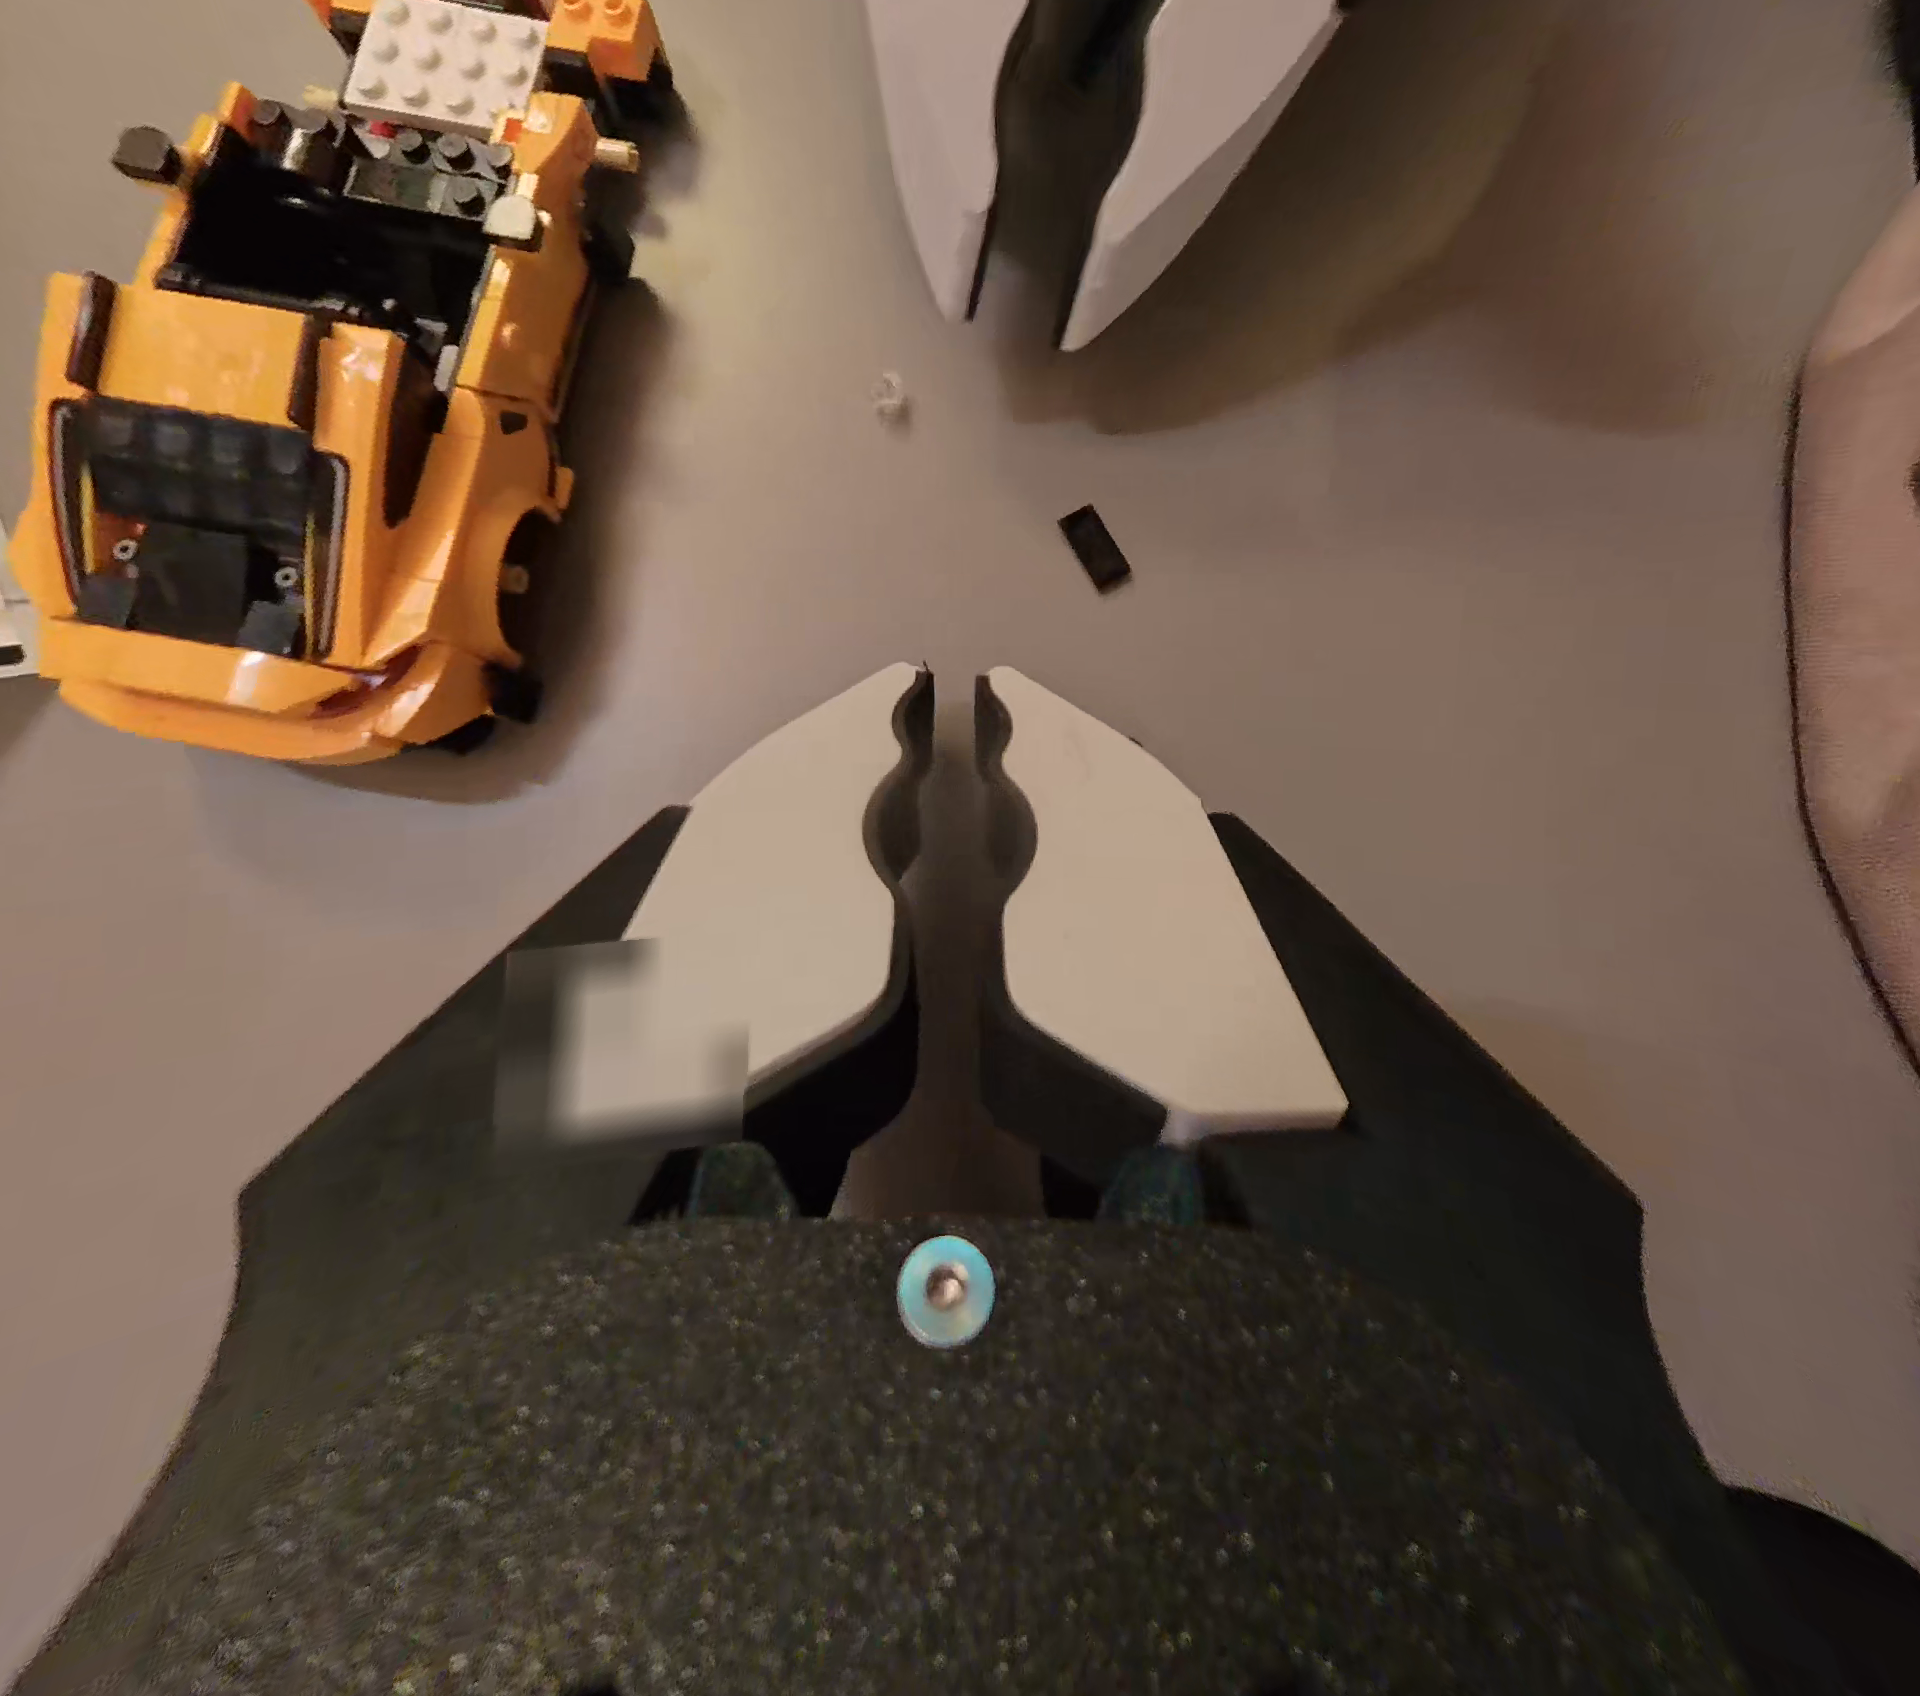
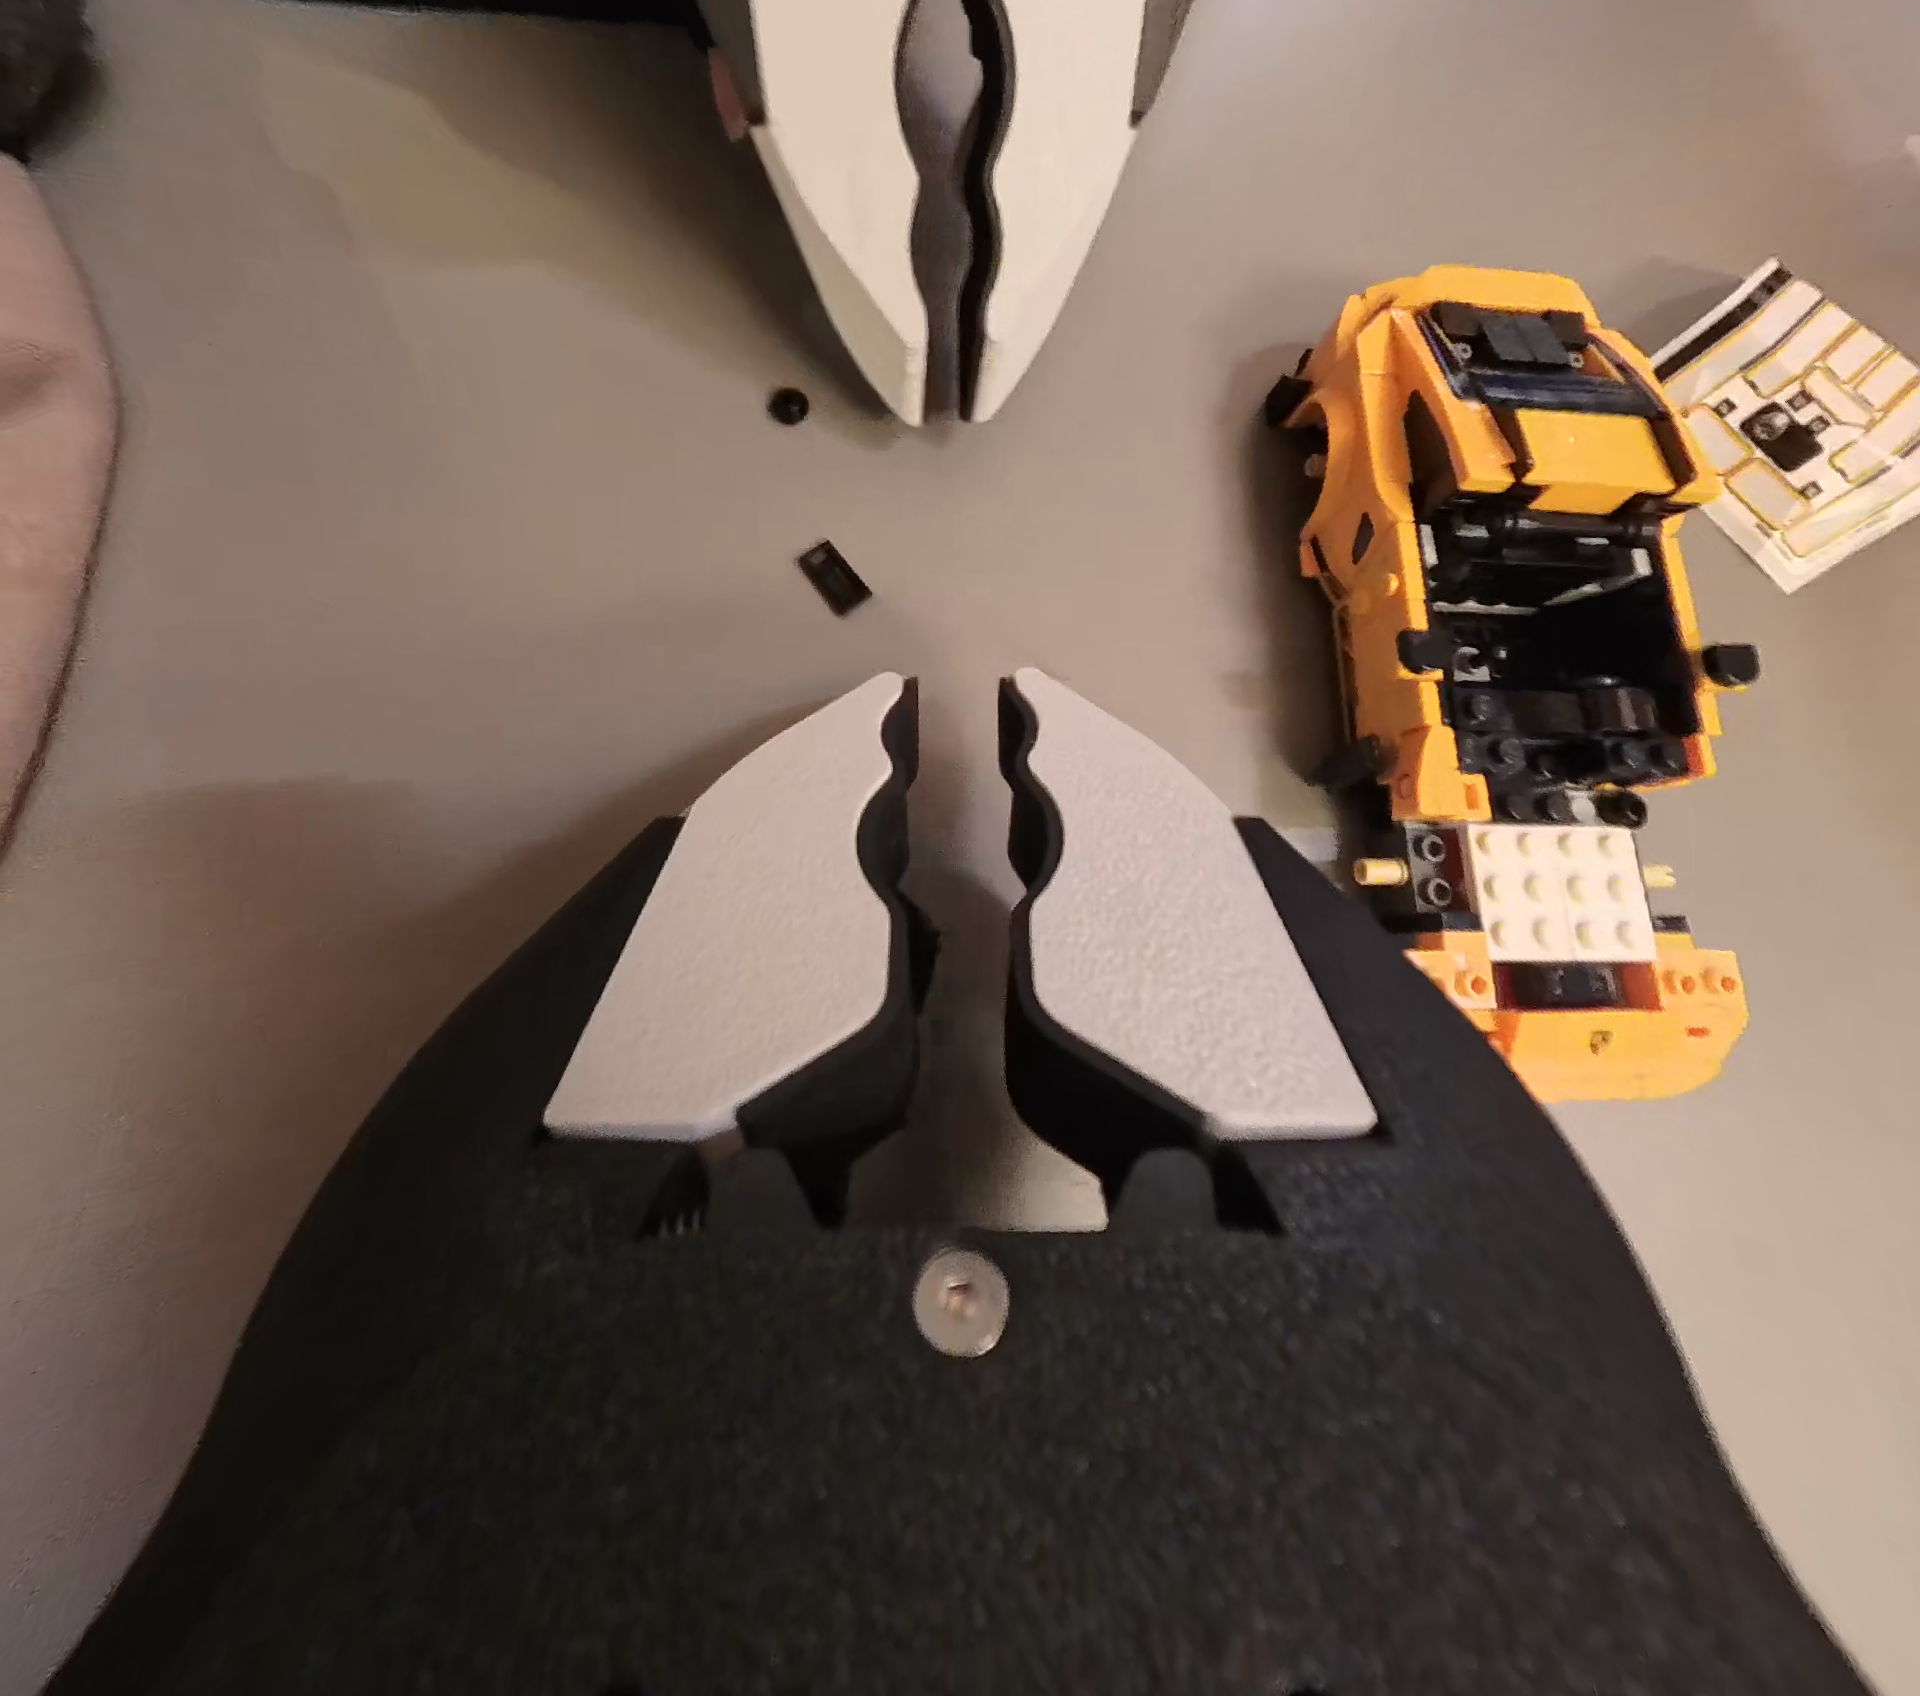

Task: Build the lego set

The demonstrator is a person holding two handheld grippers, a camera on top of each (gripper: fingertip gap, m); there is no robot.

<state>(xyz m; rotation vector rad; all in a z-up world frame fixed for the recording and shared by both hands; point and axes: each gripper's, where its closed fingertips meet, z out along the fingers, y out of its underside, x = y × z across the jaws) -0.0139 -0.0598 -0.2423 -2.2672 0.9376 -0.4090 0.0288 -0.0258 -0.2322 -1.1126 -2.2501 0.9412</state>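
Observation:
A partly built orange Lego car lies on the grey table, left of my left gripper; it also shows in the right wrist view. A small black tile lies on the table between the two grippers, also seen in the right wrist view. My left gripper is empty, jaws a narrow gap apart, just short of the tile. My right gripper is open and empty, facing the left one. The right gripper shows opposite in the left wrist view.
A tiny clear piece lies near the right gripper's tips. A small black round piece lies beside the left gripper's tips. A sticker sheet lies beyond the car. A person's pink sleeve is at the table edge. The left gripper's tips are roughly 6 cm from the right gripper's. The small black tile is about equally far from each gripper, around 4 cm. My right wrist view looks at it from another angle.

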